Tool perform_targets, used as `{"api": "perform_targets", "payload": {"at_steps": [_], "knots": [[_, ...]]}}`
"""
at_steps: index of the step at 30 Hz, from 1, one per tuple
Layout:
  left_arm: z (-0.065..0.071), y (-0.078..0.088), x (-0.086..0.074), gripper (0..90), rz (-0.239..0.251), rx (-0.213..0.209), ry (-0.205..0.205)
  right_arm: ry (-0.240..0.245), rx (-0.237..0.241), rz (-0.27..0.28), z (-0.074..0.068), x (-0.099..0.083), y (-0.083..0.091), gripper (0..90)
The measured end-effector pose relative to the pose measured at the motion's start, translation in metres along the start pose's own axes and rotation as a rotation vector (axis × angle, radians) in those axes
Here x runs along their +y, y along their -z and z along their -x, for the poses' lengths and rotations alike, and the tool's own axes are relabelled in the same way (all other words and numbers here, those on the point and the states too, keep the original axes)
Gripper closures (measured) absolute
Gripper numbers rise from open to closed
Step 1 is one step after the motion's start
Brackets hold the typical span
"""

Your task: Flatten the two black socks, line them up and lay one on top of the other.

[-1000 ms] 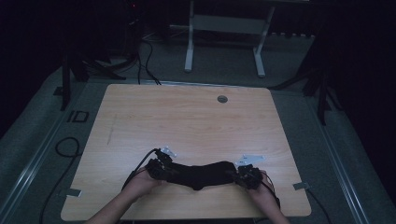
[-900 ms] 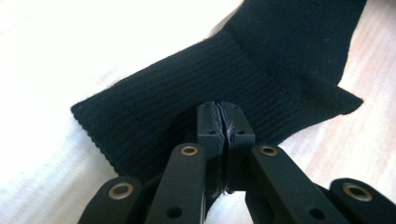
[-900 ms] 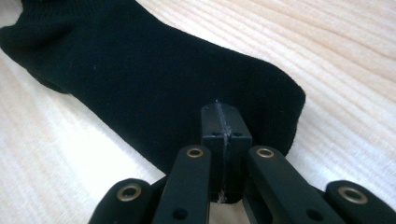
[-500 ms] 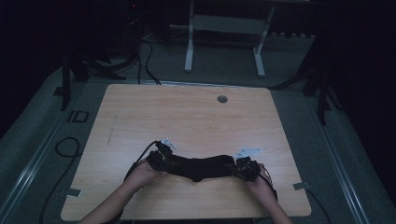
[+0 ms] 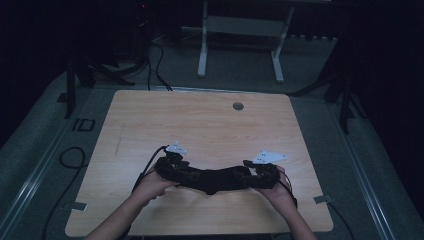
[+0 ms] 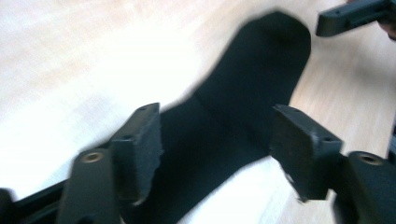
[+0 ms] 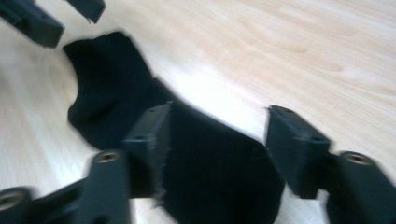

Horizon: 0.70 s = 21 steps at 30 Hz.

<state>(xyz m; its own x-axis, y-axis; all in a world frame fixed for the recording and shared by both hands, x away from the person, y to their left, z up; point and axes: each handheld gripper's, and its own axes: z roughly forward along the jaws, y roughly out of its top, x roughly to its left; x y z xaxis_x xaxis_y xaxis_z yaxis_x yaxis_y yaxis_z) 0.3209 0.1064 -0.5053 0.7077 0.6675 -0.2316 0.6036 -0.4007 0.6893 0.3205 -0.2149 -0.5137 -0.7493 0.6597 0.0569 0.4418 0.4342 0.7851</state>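
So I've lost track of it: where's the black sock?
In the high view, the black sock lies near the table's front edge, between the left tongs and right tongs.

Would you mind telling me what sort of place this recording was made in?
Probably a dim lab or studio: a lone wooden table on grey carpet, cables trailing across it, and a white metal stand behind.

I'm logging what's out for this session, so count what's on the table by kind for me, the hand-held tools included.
Black sock: 1
Hand-held tools: 2, the left tool and the right tool, one at each end of the sock, both with jaws apart
Round grommet set in the far part of the table: 1
Total: 4
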Motion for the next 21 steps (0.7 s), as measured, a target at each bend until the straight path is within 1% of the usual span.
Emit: {"api": "perform_targets", "payload": {"at_steps": [1, 2, 3, 4, 5, 7, 8, 9, 10, 11, 13, 14, 15, 16, 17, 18, 21], "knots": [[-0.001, 0.001, 0.000, 27.8, 0.017, 0.016, 0.004, -0.004, 0.003, 0.001, 0.002, 0.003, -0.001, 32.5], [-0.003, 0.002, 0.000, 26.2, 0.036, 0.034, 0.006, -0.005, -0.004, 0.012, 0.003, 0.004, -0.001, 30.4], [-0.005, 0.002, -0.001, 22.5, 0.045, 0.063, 0.017, -0.014, -0.011, 0.027, 0.004, 0.006, -0.001, 26.6], [-0.007, 0.003, -0.002, 16.1, 0.056, 0.076, 0.017, -0.025, -0.007, 0.028, 0.005, 0.007, -0.003, 20.0], [-0.009, 0.003, -0.003, 13.8, 0.069, 0.085, 0.014, -0.017, -0.001, 0.019, 0.006, 0.007, -0.005, 13.4], [-0.011, 0.004, -0.006, 13.7, 0.097, 0.104, 0.008, 0.010, -0.017, 0.013, 0.007, 0.006, -0.007, 13.7], [-0.012, 0.004, -0.007, 12.5, 0.091, 0.112, 0.003, 0.007, -0.009, 0.006, 0.008, 0.005, -0.009, 13.3], [-0.013, 0.004, -0.008, 11.5, 0.092, 0.130, -0.008, 0.003, 0.000, 0.003, 0.009, 0.004, -0.010, 13.1], [-0.013, 0.004, -0.009, 11.2, 0.099, 0.147, -0.013, -0.001, 0.001, 0.013, 0.010, 0.003, -0.012, 13.1], [-0.014, 0.004, -0.010, 11.1, 0.100, 0.154, -0.015, 0.000, 0.002, 0.020, 0.011, 0.002, -0.013, 13.1], [-0.015, 0.004, -0.012, 10.3, 0.105, 0.174, -0.021, 0.006, -0.012, 0.020, 0.012, 0.000, -0.015, 13.1], [-0.015, 0.004, -0.013, 10.3, 0.102, 0.178, -0.027, 0.013, -0.021, 0.025, 0.012, -0.001, -0.015, 13.4], [-0.015, 0.004, -0.013, 10.2, 0.102, 0.179, -0.029, 0.009, -0.024, 0.023, 0.013, -0.002, -0.016, 13.4], [-0.015, 0.004, -0.015, 10.2, 0.104, 0.192, -0.038, 0.006, -0.025, 0.019, 0.014, -0.002, -0.016, 13.4], [-0.015, 0.004, -0.015, 10.3, 0.104, 0.192, -0.038, 0.006, -0.025, 0.019, 0.014, -0.002, -0.016, 13.4], [-0.015, 0.004, -0.016, 10.3, 0.104, 0.192, -0.038, 0.005, -0.043, 0.023, 0.016, -0.004, -0.017, 13.6], [-0.017, 0.006, -0.019, 10.3, 0.113, 0.217, -0.037, -0.003, -0.055, 0.029, 0.019, -0.006, -0.016, 13.8]]}}
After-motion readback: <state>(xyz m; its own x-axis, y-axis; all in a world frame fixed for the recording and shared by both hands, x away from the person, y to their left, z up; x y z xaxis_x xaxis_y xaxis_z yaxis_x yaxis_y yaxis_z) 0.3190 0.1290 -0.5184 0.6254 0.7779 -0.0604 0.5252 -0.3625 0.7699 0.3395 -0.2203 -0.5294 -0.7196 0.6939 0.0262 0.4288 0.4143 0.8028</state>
